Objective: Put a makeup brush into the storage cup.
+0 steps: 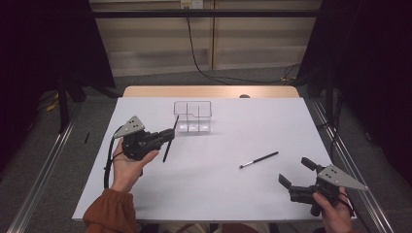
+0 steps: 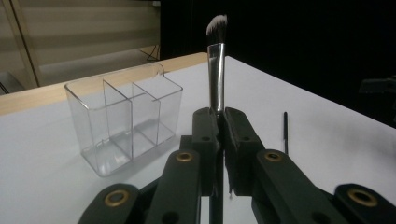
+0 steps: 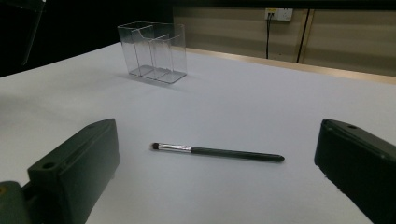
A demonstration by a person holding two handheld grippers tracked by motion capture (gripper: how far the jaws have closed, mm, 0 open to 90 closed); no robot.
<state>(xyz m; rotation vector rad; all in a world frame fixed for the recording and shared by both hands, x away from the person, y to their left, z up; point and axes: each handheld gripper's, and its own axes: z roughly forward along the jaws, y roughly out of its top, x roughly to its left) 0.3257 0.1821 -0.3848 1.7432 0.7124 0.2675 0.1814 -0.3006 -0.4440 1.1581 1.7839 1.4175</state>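
Left gripper (image 1: 171,134): closed on a long black-handled makeup brush with a silver ferrule and white-tipped bristles (image 1: 171,137), at about 9 o'clock on the surface, held up in the person's left hand (image 1: 127,165).
Held brush: in the left gripper view it stands upright between the two black jaws, bristles (image 2: 216,24) at the top and the handle running down below the jaws; in the high view it slants from 1 o'clock down to 7 o'clock across the gripper's tip.
Right gripper (image 1: 296,172): jaws spread wide with nothing between them, at about 5 o'clock on the surface, held in the person's right hand (image 1: 335,213).
Second brush: a thin black-handled brush with a short silver ferrule and dark tip (image 1: 259,159) lies flat on the surface near 4 o'clock, at 10 o'clock from the right gripper and apart from it; in the right gripper view it lies crosswise just beyond the open jaws, tip toward 9 o'clock.
Organiser: a clear plastic three-compartment box (image 1: 193,117) stands upright near 12 o'clock on the surface, at 1 o'clock from the left gripper and just beside the held brush's upper end.
Surface: a white tabletop (image 1: 233,194) with a wooden strip along its far edge.
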